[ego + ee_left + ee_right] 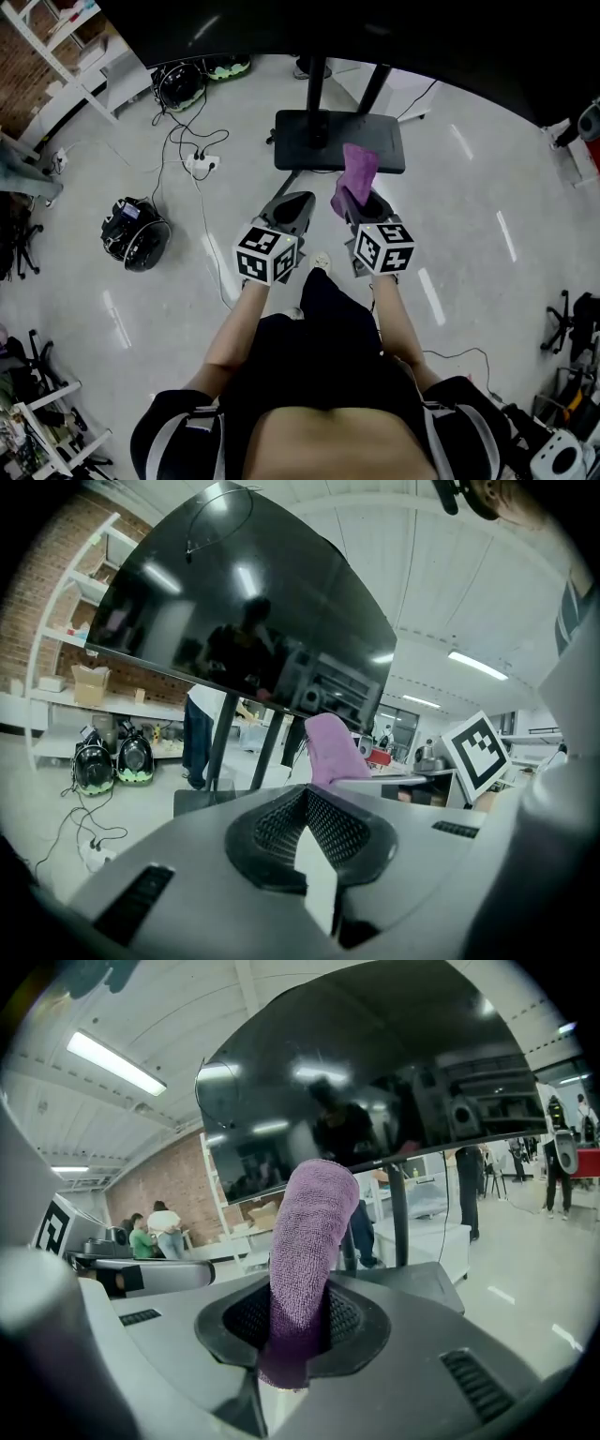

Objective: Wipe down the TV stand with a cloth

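A purple cloth (354, 178) stands up from my right gripper (367, 208), which is shut on it; the right gripper view shows the cloth (307, 1251) pinched between the jaws. My left gripper (292, 208) is shut with nothing between its jaws, beside the right one. Both hang above the floor just short of the TV stand's flat black base (380, 148). Two black posts (316, 84) rise from the base to the dark TV screen (375, 1082). The left gripper view shows the cloth (330, 750), the screen (244, 602) and the base (202, 801).
A white power strip (201, 164) with black cables lies on the floor left of the base. A black helmet-like object (134, 234) sits further left, another (180, 82) near the back. White shelving (56, 47) stands at far left. Wheeled chair bases (562, 328) are at right.
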